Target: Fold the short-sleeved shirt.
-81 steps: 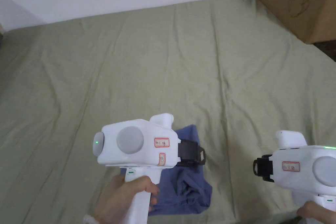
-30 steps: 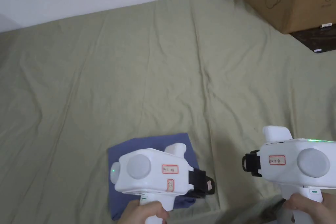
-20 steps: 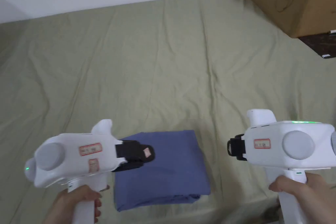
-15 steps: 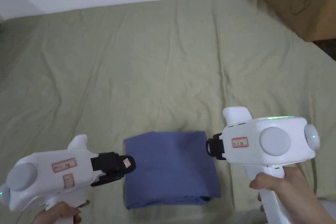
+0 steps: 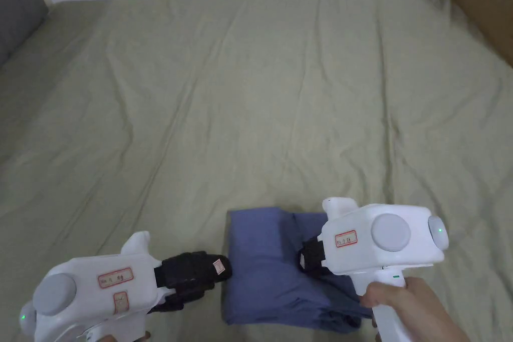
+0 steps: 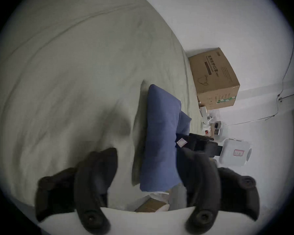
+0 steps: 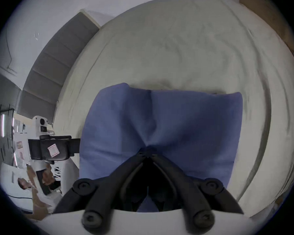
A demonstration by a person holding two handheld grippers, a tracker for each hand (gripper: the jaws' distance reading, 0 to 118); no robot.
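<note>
Blue cloth, the folded shirt (image 5: 273, 263), lies on the bed (image 5: 250, 107) near its front edge, on a pale green sheet with many wrinkles. It makes a rough rectangle, and the layers show at its near edge.

The right hand-held gripper (image 5: 306, 258) is over the right part of the shirt. In the right gripper view its jaws are closed together, and their tips (image 7: 147, 151) pinch a fold of the blue cloth, which rises in a small ridge from that place. A hand (image 5: 411, 308) holds the white handle from below.

The left hand-held gripper (image 5: 218, 270) is just beside the left edge of the shirt, low over the sheet. In the left gripper view its jaws stand apart and hold nothing (image 6: 146, 164); the shirt (image 6: 159, 137) shows between them, farther off.

A cardboard box (image 6: 212, 79) stands beyond the bed by the white wall. A grey padded headboard (image 7: 58, 65) is at the other side of the bed.
</note>
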